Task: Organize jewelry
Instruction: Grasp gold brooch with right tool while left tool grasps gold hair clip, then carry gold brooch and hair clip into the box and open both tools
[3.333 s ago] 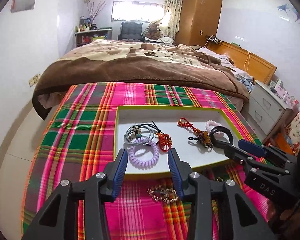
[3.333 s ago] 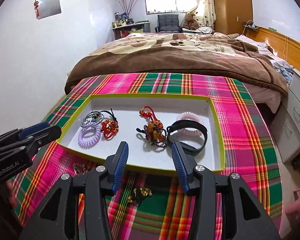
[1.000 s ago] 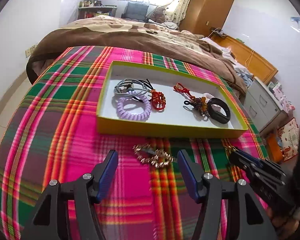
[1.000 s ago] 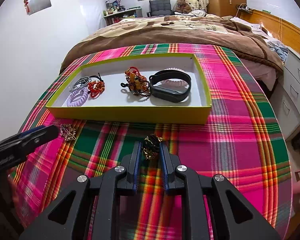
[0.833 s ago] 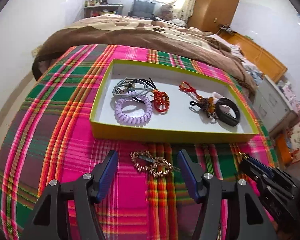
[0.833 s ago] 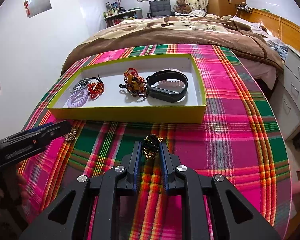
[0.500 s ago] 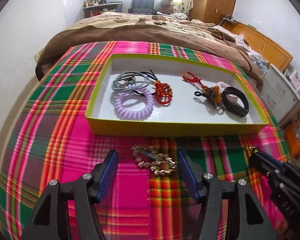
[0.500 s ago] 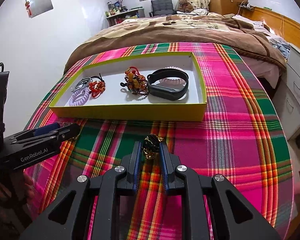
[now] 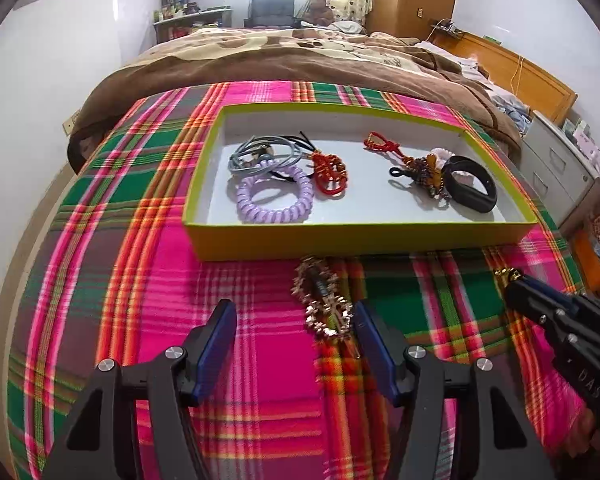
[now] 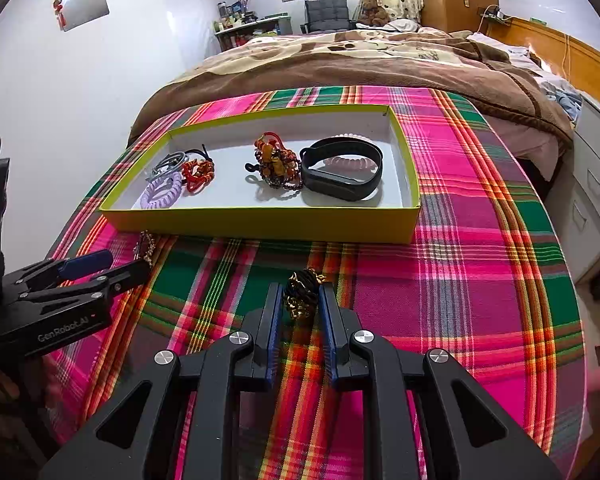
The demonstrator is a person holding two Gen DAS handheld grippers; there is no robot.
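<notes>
Bedroom light falls on a pink-and-green plaid cloth point(image 10: 480, 208) spread at the foot of a bed with a brown blanket point(image 9: 284, 60); on it, across the middle of both views, sits a shallow yellow-green cardboard tray point(image 10: 260, 224) already holding a lilac spiral hair tie point(image 9: 274, 200), a red knotted cord charm point(image 9: 332, 172), an amber-beaded tassel point(image 10: 276, 164) and a black rubber wristband point(image 10: 340, 174). Compared with a second ago the right gripper point(image 10: 302, 312) has not shifted; its jaws are pinched on a small black-and-gold trinket point(image 10: 302, 294) at the lower centre of its view, short of the tray's near wall. The left view has rolled and swung; a gold spiky chain bracelet point(image 9: 324, 300) that lay centred ahead of the fingers now sits just inside the right-hand finger of the left gripper point(image 9: 294, 338), whose jaws are spread wide with nothing between the pads. My reading: one piece is secured and awaits carrying into the tray; the left side needs re-centring over the bracelet before closing.
</notes>
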